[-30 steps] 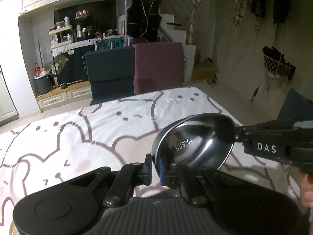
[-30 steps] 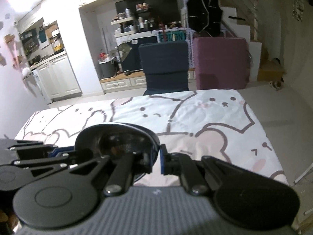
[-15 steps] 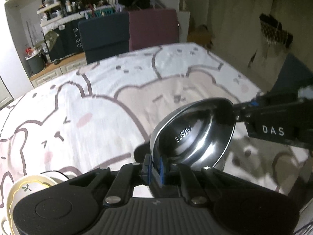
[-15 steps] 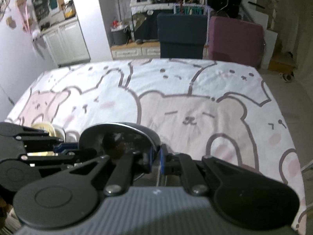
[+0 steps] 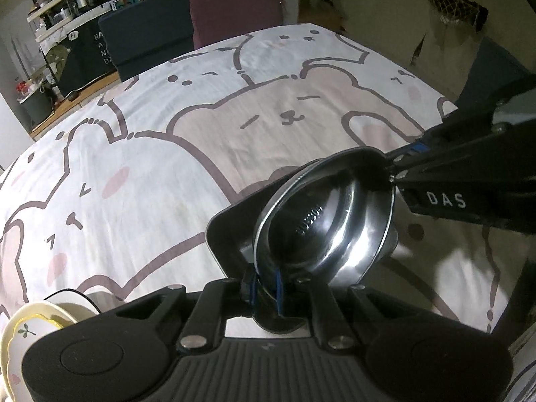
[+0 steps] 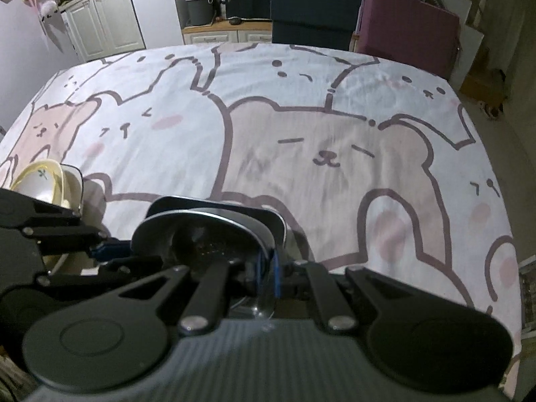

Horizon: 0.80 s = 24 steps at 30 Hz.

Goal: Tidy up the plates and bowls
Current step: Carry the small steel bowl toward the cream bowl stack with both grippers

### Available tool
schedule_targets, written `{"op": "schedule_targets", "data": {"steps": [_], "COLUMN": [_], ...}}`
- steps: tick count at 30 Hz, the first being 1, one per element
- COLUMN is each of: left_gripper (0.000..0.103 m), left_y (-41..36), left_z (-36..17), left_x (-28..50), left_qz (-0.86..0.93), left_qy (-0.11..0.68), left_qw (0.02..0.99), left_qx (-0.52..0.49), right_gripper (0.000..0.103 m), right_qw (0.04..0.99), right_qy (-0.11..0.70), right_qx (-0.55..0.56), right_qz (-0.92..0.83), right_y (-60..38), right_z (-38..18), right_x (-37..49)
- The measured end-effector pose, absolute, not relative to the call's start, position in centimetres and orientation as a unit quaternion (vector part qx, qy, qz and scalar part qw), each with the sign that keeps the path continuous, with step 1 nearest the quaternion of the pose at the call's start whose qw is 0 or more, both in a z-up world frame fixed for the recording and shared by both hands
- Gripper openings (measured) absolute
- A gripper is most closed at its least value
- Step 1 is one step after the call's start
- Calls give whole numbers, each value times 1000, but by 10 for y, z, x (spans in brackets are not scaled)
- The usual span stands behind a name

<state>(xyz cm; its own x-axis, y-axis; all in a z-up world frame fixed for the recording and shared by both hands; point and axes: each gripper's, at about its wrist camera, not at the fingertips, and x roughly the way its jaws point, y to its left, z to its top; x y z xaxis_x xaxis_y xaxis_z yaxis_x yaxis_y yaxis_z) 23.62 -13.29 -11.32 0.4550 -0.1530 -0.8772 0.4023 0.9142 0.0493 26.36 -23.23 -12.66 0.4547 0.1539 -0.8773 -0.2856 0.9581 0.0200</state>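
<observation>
Left wrist view: left gripper, lower centre of frame, clenched on the near rim of a steel bowl, which tilts above a black tray; the right gripper enters from the right edge and pinches the bowl's far rim; cream plates sit at lower left on the bear-print tablecloth. Right wrist view: right gripper, lower centre, clenched on the steel bowl rim; left gripper at left edge grasping the same bowl; black tray just behind; cream plates at middle left; navy chair and maroon chair along the top.
</observation>
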Motion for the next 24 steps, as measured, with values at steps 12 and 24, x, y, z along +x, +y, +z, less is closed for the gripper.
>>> {"op": "schedule_targets", "data": {"steps": [12,24], "left_gripper": [13,16], "left_y": [-130,-132], "left_z": [-121,-127], "left_x": [245,250], "left_qz": [-164,-164], "left_qy": [503,507], "left_qw": [838,834], "left_qx": [133,143], "right_gripper": [8,8], "right_qw": [837,830], "right_qy": [528,541], "right_qx": [-64,-66], "right_qz": [128,120], "right_y": [-228,-222], "right_z": [-140,-151], "right_x": [277,290]}}
